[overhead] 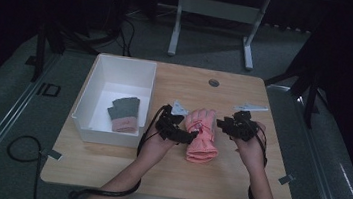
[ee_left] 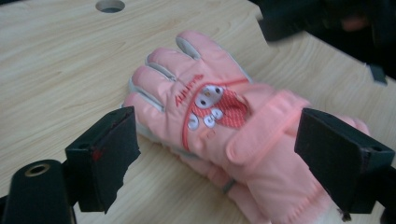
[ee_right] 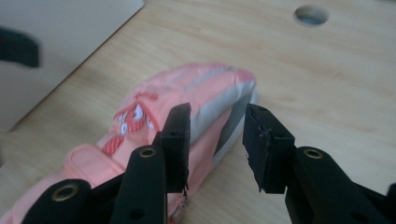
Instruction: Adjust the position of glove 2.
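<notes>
A white box (overhead: 97, 78) sits to the left of the left tool (overhead: 177, 130), with a grey-and-pink glove (overhead: 124, 114) lying inside it. The left tool's jaws stand wide apart on either side of the pink gloves (ee_left: 219, 126), one at the finger side and one at the cuff side, neither pressing the fabric. The gloves lie stacked flat on the wooden surface (overhead: 235, 181), between the two tools. The right tool (ee_right: 215, 140) has its jaws apart just at the gloves' grey-edged side, nothing clamped. A round hole (ee_right: 311, 15) in the surface lies beyond it.
</notes>
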